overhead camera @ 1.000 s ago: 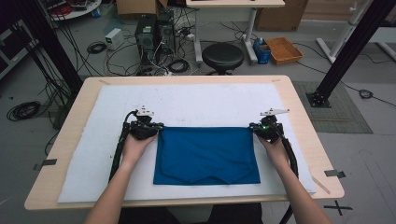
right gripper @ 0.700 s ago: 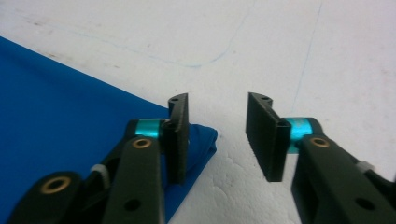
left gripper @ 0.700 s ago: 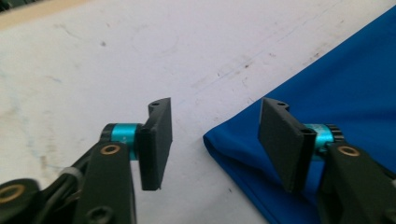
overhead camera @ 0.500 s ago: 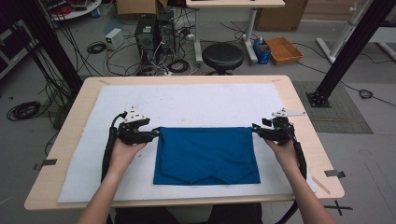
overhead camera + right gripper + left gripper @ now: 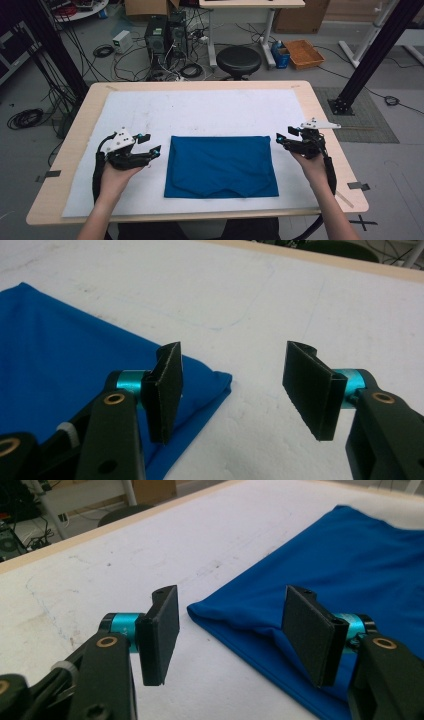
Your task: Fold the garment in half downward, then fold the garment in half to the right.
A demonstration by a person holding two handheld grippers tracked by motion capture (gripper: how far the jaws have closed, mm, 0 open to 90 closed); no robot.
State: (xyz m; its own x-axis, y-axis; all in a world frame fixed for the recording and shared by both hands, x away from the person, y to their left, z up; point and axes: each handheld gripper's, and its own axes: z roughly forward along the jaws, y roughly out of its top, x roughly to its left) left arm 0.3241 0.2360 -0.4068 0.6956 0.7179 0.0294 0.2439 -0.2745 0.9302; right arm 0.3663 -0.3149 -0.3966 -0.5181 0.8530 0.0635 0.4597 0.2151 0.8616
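Both claws — left (image 5: 155, 150), right (image 5: 281, 139) — just opened, seemingly clear of blue cloth (image 5: 220, 166).

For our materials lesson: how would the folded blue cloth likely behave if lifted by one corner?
The blue cloth probably droops and unfolds: it lies flat, with soft rounded fold edges. It is likely light, being thin. On the white mat, a push would probably bunch it.

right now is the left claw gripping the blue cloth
No, the left claw stands open above the blue cloth, its pads clear of the fabric.
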